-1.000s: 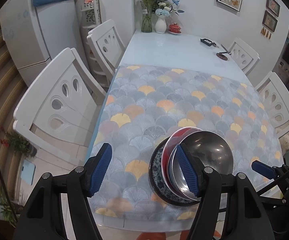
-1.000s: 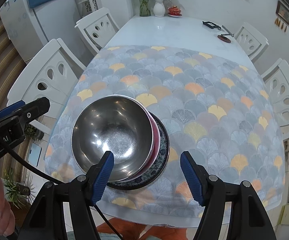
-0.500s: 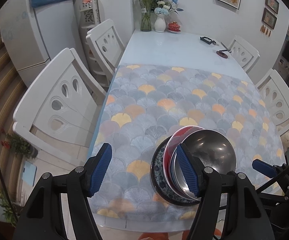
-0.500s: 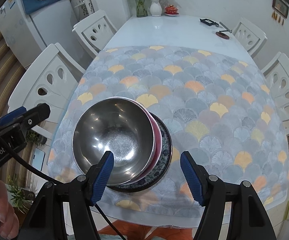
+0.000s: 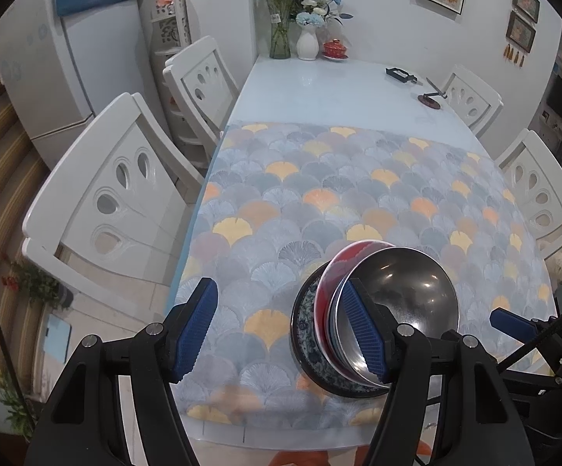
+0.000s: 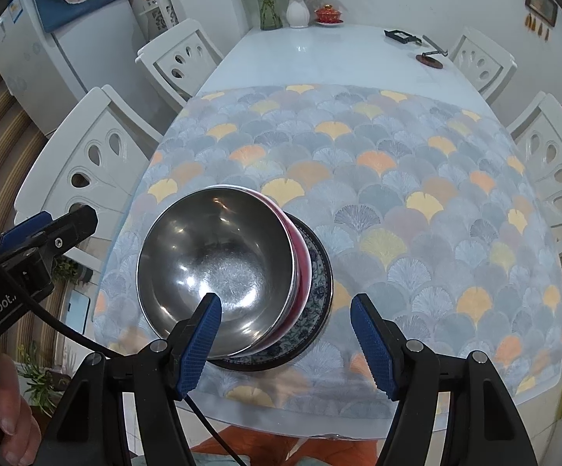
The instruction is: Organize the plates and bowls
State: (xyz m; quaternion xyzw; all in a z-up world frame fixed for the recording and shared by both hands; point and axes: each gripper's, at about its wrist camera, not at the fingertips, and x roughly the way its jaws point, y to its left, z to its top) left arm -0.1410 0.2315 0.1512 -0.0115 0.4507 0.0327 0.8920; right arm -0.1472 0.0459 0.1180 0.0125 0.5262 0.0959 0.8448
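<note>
A steel bowl (image 6: 218, 268) sits nested in a red bowl (image 6: 302, 256), which rests on a dark patterned plate (image 6: 319, 291) near the front edge of the patterned mat (image 6: 378, 178). The same stack shows in the left wrist view: steel bowl (image 5: 405, 295), red bowl (image 5: 329, 291), plate (image 5: 304, 330). My left gripper (image 5: 284, 334) is open and empty, above the mat just left of the stack. My right gripper (image 6: 286, 339) is open and empty, above the stack's front right edge.
White chairs (image 5: 117, 202) stand along both sides of the table (image 5: 331, 89). At the far end are vases with flowers (image 5: 306, 37), a red lidded cup (image 5: 334, 47), a black item (image 5: 399, 74) and a small stand (image 5: 430, 99).
Both grippers have risen and drawn back slightly from the stack. The bowls and plate have not moved.
</note>
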